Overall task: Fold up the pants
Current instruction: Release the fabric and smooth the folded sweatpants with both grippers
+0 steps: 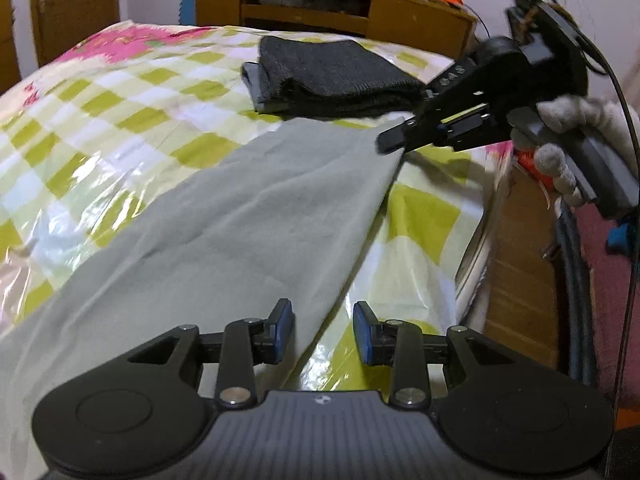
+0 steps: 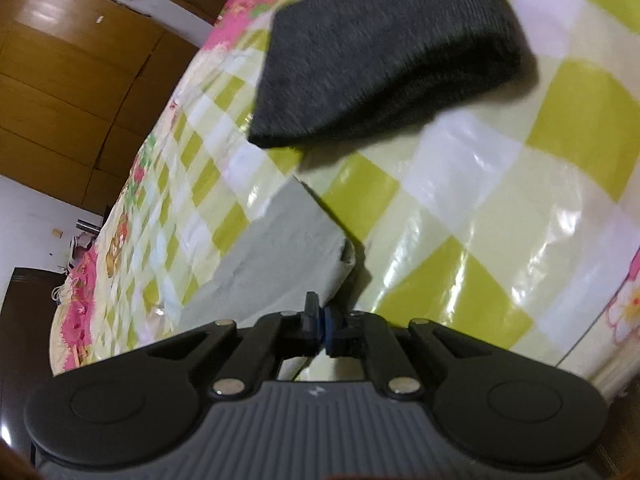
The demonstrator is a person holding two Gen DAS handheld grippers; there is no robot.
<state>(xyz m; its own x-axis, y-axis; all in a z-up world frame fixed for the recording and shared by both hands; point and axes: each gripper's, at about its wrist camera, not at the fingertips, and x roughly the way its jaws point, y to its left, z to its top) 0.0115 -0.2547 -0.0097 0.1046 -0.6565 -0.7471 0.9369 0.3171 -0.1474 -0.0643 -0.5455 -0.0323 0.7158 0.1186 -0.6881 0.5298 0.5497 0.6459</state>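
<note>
Bed under a glossy green-and-white checked cover (image 1: pixel 120 92), wooden desk (image 1: pixel 416 20) beyond, wooden wardrobe (image 2: pixel 60 80) nearby. Grey pants (image 1: pixel 224 224) spread flat across the cover, dark folded garment (image 1: pixel 340 72) behind. Left gripper (image 1: pixel 323 330) parted wide astride the pants' edge, gripping nothing. Right gripper (image 2: pixel 322 326) pinched closed on the pants' corner.
</note>
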